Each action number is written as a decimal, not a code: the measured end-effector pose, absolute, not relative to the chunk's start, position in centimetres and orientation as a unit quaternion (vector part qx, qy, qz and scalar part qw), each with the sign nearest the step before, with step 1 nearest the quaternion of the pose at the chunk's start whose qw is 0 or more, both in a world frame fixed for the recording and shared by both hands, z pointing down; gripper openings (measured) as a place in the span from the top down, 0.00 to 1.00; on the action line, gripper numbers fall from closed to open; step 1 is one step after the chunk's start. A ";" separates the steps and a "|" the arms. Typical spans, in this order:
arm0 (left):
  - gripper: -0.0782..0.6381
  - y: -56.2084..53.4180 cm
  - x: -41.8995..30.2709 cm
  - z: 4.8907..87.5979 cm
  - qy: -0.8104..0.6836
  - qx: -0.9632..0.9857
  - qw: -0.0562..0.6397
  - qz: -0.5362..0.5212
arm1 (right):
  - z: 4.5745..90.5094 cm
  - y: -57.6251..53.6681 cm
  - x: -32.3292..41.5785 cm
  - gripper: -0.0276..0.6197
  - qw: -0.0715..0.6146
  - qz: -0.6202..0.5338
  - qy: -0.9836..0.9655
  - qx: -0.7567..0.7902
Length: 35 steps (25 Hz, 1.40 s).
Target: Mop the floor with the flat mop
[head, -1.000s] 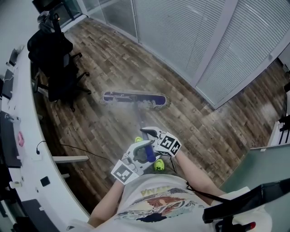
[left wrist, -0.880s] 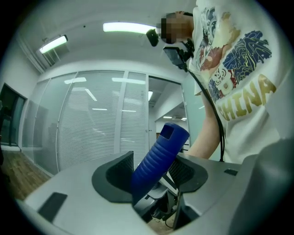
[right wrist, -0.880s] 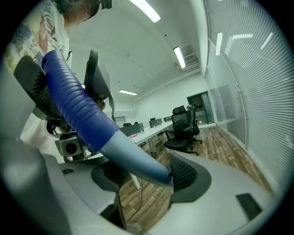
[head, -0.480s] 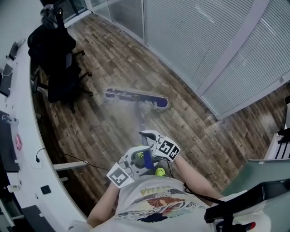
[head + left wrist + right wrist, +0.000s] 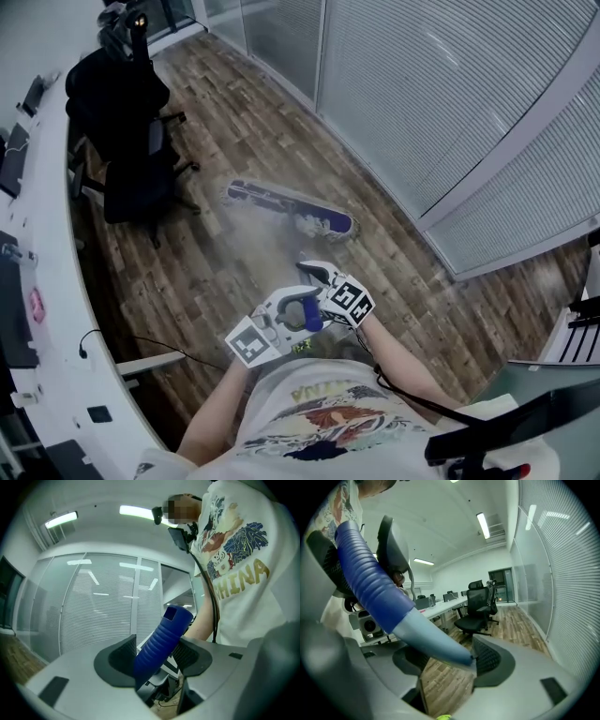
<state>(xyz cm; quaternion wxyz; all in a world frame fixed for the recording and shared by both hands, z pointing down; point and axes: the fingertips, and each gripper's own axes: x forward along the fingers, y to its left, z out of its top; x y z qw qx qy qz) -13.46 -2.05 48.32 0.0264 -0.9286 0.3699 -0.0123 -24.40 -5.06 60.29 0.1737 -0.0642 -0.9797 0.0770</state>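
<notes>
The flat mop's blue head (image 5: 290, 207) with its pale fringe lies on the wood floor (image 5: 234, 112), angled down to the right. Its thin pole (image 5: 307, 261) runs back to my grippers in front of the person's chest. In the head view my left gripper (image 5: 284, 318) is shut on the ribbed blue handle (image 5: 312, 320). The right gripper (image 5: 322, 282) is shut on the pole just below the handle. The left gripper view shows the blue handle (image 5: 161, 637) clamped between the left gripper's (image 5: 157, 657) jaws. In the right gripper view, the pale pole (image 5: 433, 641) sits in the right gripper (image 5: 451, 662).
A black office chair (image 5: 126, 141) stands left of the mop head. A white curved desk (image 5: 45, 281) runs down the left side, with a cable (image 5: 131, 341) on the floor beside it. A glass wall with blinds (image 5: 450, 112) closes the right side.
The mop head has slid a little to the right and turned, its right end dropping. Both grippers stay shut on the mop and have moved slightly up.
</notes>
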 end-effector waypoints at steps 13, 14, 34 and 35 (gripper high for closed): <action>0.57 -11.3 -18.9 49.9 0.388 -0.922 0.011 0.004 | 61.9 -14.2 -30.0 0.56 0.189 0.061 -0.978 -0.067; 0.57 -12.4 -19.4 49.9 0.389 -0.921 0.010 0.002 | 61.9 -15.3 -30.4 0.56 0.187 0.063 -0.978 -0.068; 0.56 -48.1 -29.9 50.0 0.426 -0.904 -0.014 -0.015 | 61.3 -50.2 -41.7 0.56 0.134 0.092 -0.985 -0.063; 0.56 -48.9 -30.2 50.2 0.425 -0.905 -0.013 -0.019 | 61.5 -51.0 -42.1 0.57 0.136 0.090 -0.985 -0.064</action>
